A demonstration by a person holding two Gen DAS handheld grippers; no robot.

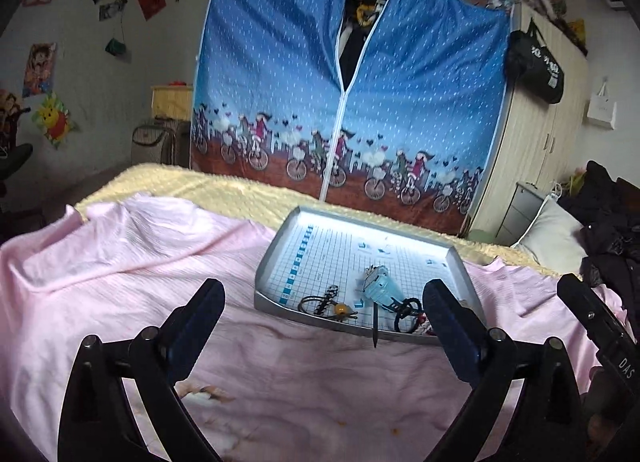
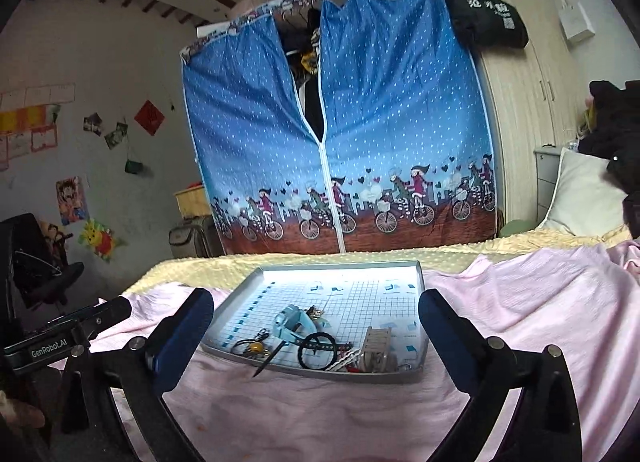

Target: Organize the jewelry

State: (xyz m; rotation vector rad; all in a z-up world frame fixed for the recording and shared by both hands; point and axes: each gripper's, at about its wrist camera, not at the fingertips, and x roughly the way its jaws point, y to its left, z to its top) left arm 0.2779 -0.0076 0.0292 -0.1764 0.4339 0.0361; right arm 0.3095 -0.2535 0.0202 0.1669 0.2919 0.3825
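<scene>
Holding scattered jewelry (image 2: 316, 346), gridded tray (image 2: 400, 294)

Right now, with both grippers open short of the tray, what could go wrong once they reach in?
The dark pin pokes out over the tray front rim; a brush could flick it onto the pink sheet. The black ring, chain and clips lie tangled, so one grab may drag several. The tray rests on soft bedding and could tip if pressed.

A pink sheet (image 2: 520, 302) covers the bed over a yellow blanket (image 2: 224, 262). Behind stands a blue fabric wardrobe (image 2: 400, 121), partly unzipped, beside a wooden wardrobe (image 2: 520, 101) hung with a black bag (image 2: 488, 17).
</scene>
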